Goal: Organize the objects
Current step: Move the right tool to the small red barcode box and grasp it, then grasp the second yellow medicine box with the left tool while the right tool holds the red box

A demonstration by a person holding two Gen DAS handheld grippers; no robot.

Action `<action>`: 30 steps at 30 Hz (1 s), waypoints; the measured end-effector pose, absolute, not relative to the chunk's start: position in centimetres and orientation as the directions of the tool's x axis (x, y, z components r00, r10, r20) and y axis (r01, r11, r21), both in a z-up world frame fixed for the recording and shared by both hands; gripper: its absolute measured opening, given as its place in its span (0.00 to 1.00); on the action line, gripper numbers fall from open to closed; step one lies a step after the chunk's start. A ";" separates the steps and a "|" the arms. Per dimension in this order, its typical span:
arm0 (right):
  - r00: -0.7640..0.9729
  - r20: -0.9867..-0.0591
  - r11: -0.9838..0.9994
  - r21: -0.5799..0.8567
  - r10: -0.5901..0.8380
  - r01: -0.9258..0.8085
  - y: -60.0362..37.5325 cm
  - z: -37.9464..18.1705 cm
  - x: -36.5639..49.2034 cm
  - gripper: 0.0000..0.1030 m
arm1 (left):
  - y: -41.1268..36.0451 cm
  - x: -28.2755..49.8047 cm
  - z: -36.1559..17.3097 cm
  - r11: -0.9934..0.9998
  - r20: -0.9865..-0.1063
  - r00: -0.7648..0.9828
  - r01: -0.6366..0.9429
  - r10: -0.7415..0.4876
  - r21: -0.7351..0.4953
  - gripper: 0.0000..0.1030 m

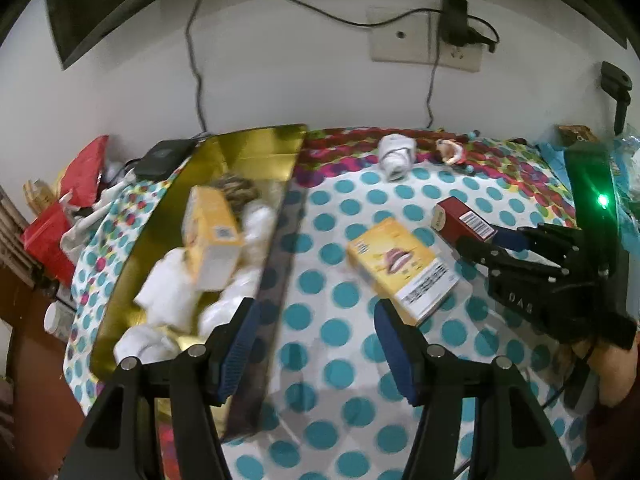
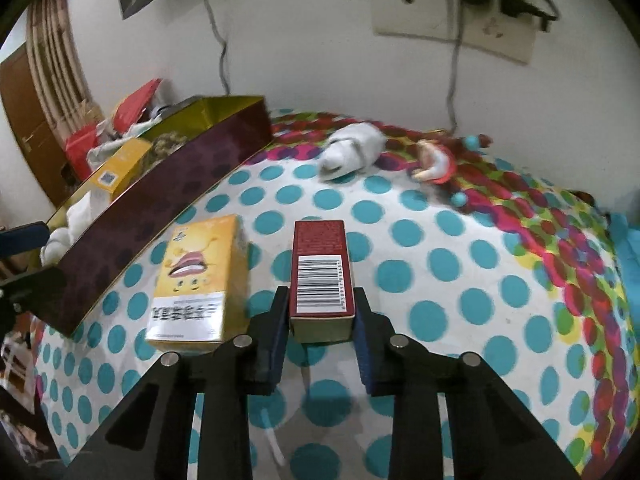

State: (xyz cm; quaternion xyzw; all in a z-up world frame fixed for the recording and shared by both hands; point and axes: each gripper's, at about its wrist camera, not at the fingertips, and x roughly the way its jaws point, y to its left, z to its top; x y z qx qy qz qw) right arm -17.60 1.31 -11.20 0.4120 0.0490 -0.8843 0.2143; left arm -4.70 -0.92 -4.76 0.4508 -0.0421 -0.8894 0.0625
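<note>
A long gold-lined box [image 1: 244,148] [image 2: 168,176] lies at the left on the dotted cloth; it holds a yellow carton [image 1: 212,236] [image 2: 120,168] and white stuffing. A second yellow carton [image 1: 402,268] [image 2: 196,280] lies on the cloth beside the box. My right gripper [image 2: 322,308] [image 1: 476,244] is shut on a dark red carton [image 2: 322,268] [image 1: 464,220], gripping its near end. My left gripper [image 1: 314,320] is open and empty, over the box's near wall and the cloth, left of the loose yellow carton.
A white rolled sock [image 1: 396,156] [image 2: 352,152] and a small doll [image 1: 450,152] [image 2: 434,160] lie near the wall. Red bags and clutter [image 1: 64,208] sit left of the box. Cables and a wall socket [image 1: 424,36] hang behind.
</note>
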 end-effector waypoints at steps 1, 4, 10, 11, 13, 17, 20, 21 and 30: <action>-0.576 -0.749 -0.910 0.086 -0.328 0.406 1.8 -11.2 -17.6 0.27 | -0.5 -5.2 -5.0 -0.987 -0.803 -0.575 0.075 -0.157 0.139 0.60; -0.592 -0.752 -0.928 0.070 -0.289 0.365 3.3 -11.2 -17.6 0.27 | 0.2 -6.5 -5.9 -0.990 -0.829 -0.542 0.084 -0.139 0.110 0.60; -0.585 -0.766 -0.949 0.107 -0.268 0.295 5.8 -11.6 -18.0 0.27 | 1.0 -8.7 -7.7 -0.989 -0.865 -0.486 0.128 -0.127 0.074 0.60; -0.586 -0.767 -0.952 0.103 -0.261 0.289 5.8 -11.6 -18.1 0.27 | 1.1 -9.1 -8.1 -0.988 -0.869 -0.477 0.138 -0.127 0.069 0.60; -0.592 -0.771 -0.954 0.066 -0.234 0.291 5.3 -11.6 -17.9 0.28 | 1.2 -9.5 -8.6 -0.984 -0.876 -0.463 0.163 -0.137 0.068 0.60; -0.588 -0.784 -0.955 0.021 -0.200 0.297 4.7 -11.8 -17.9 0.27 | 1.2 -10.3 -8.7 -0.973 -0.873 -0.462 0.225 -0.158 0.057 0.60; -0.588 -0.784 -0.954 0.023 -0.202 0.297 4.8 -11.8 -17.8 0.27 | 1.5 -11.2 -8.8 -0.961 -0.870 -0.454 0.269 -0.191 0.071 0.68; -0.587 -0.783 -0.954 0.028 -0.206 0.297 4.8 -11.8 -17.8 0.27 | 1.6 -11.4 -8.7 -0.957 -0.870 -0.451 0.282 -0.200 0.073 0.71; -0.585 -0.785 -0.952 0.019 -0.204 0.306 4.7 -11.9 -17.9 0.29 | 1.9 -12.3 -8.9 -0.913 -0.851 -0.440 0.394 -0.287 0.104 0.78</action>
